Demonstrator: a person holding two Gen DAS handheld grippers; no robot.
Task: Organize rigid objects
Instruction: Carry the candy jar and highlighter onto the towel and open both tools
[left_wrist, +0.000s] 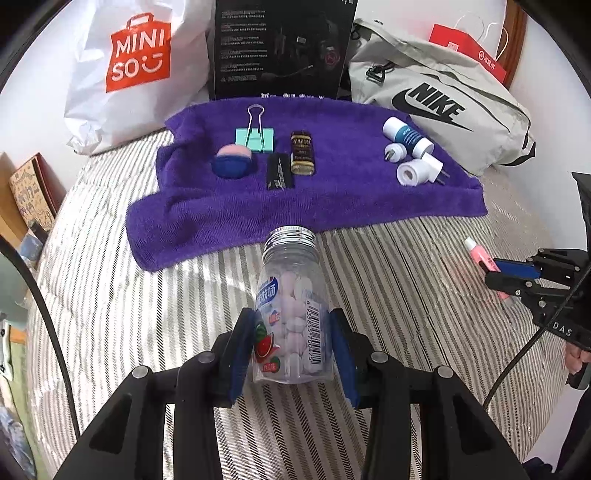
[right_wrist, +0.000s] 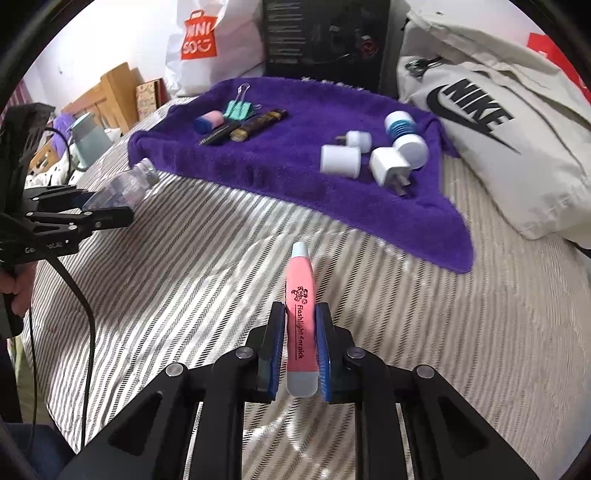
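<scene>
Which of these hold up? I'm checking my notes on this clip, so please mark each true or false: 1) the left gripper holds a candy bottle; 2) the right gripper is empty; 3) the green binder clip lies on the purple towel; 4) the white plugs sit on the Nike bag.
1) The left gripper holds the candy bottle: true.
2) The right gripper is empty: false; it is shut on a pink flashlight pen.
3) The green binder clip lies on the purple towel: true.
4) The white plugs sit on the Nike bag: false; they lie on the towel beside it.
</scene>
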